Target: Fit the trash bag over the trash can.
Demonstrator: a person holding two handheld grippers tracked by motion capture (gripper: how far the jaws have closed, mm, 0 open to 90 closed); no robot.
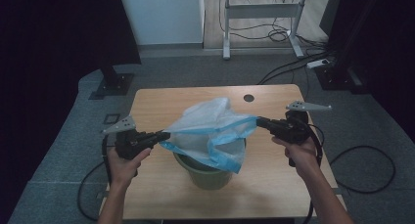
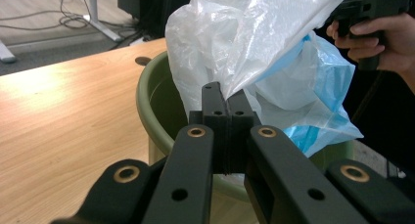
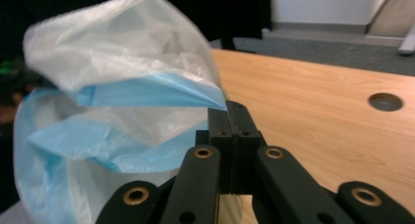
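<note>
The left tongs and right tongs, both clamped on opposite blue-edged rims of the plastic bag, hold it stretched between them above the green bucket standing on the desk beyond.

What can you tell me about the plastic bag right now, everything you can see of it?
The plastic bag is thin, crinkled, translucent white film with a light blue band along its rim. It hangs stretched in the air over the green bin, part of it drooping across the bin's rim. The left gripper pinches one edge with closed jaws, and the right gripper pinches the blue-banded edge opposite, pulling its mouth apart. It looks empty and is not yet fitted over the bin.
</note>
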